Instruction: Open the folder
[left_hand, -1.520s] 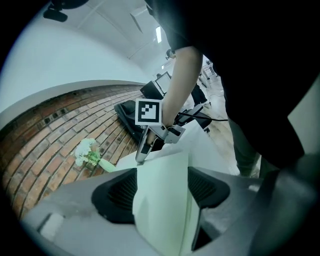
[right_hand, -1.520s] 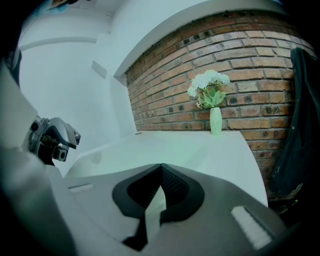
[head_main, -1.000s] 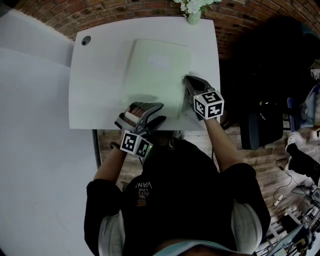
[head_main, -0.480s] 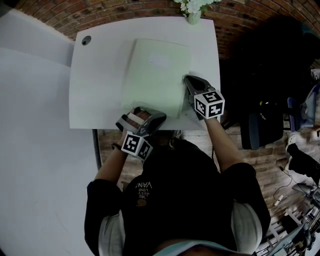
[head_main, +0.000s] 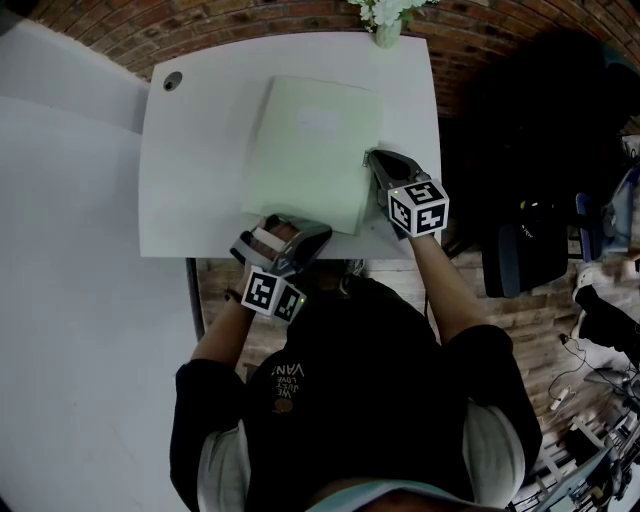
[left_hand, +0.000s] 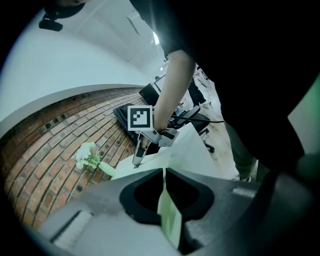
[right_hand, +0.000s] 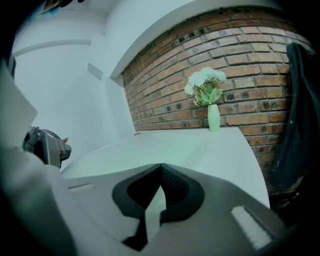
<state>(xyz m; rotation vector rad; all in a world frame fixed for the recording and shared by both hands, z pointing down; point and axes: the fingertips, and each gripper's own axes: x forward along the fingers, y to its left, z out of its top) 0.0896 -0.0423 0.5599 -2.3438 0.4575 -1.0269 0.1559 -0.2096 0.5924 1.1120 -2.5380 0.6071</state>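
The folder (head_main: 312, 150) is pale green, thin and plain, with a faint lighter patch near its far edge. It lies flat and closed on the white table (head_main: 190, 180), about in the middle of the top and slightly turned, its far corners leaning towards 1 o'clock. A small vase (head_main: 387, 35) with white flowers stands at 12 o'clock from it, at the table's far edge by the brick wall.

The left gripper (head_main: 305, 235) is at the folder's 6 o'clock, on its near edge, and it points forward and down. Its jaws have just been closing, and in the left gripper view they stand together on a thin green sheet of the folder, which runs edge-on between the pads. The left forearm comes up from 7 o'clock, with the marker cube (head_main: 272, 292) just off the table's near edge.

The right gripper (head_main: 373, 160) is at the folder's 3 o'clock, on its right edge, and its body slopes back towards 5 o'clock to the bent right arm. In the right gripper view its jaws meet at the tips, with a pale strip of the folder's edge pinched between them.
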